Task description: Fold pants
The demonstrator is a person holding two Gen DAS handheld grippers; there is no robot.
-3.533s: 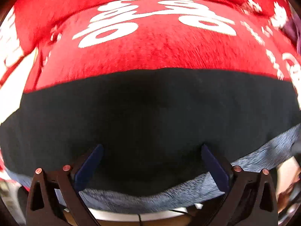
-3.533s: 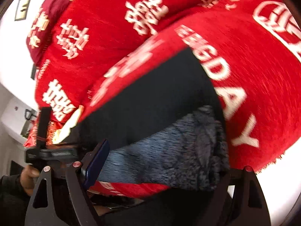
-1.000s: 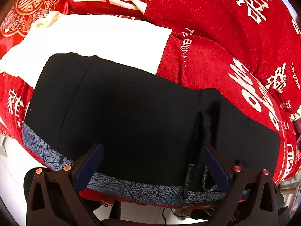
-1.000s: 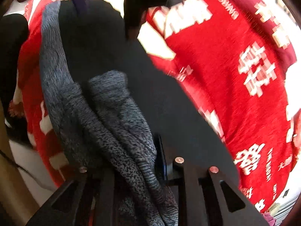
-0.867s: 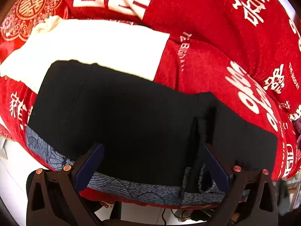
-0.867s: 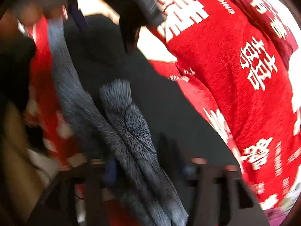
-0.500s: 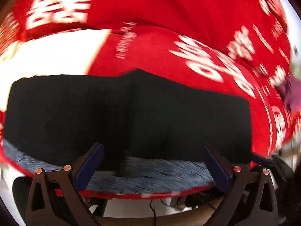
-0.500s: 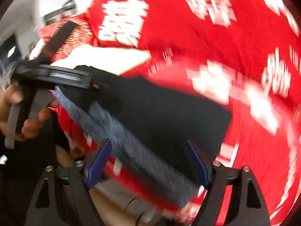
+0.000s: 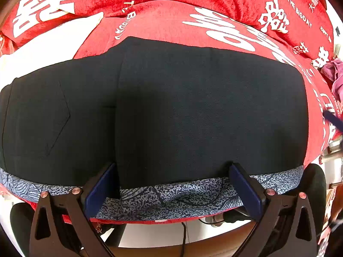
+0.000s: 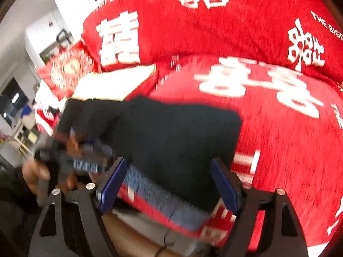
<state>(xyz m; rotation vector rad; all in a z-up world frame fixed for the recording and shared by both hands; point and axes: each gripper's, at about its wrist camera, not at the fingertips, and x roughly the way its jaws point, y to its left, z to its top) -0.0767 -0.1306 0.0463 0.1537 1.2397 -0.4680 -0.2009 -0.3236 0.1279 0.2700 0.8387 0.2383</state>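
Observation:
The black pants (image 9: pixel 182 111) lie folded on a red cover (image 9: pixel 171 21) with white lettering. One layer overlaps another along a vertical edge left of centre. Their grey-blue patterned lining (image 9: pixel 171 194) shows along the near edge. My left gripper (image 9: pixel 171 184) is open and empty, its fingers at that near edge. In the right wrist view the pants (image 10: pixel 171 132) sit blurred ahead of my right gripper (image 10: pixel 169 180), which is open and empty. The left gripper in a hand (image 10: pixel 81 158) shows at the pants' left end.
A white cloth (image 9: pixel 42 49) lies beyond the pants at the left, also in the right wrist view (image 10: pixel 113 85). A purple cloth (image 9: pixel 334 72) sits at the far right. The red cover's near edge (image 9: pixel 150 220) drops off just below the pants.
My right gripper has let go of the pants' lining edge and pulled back open. The pants now lie flat in a neater fold. My left gripper has swung right along the near edge.

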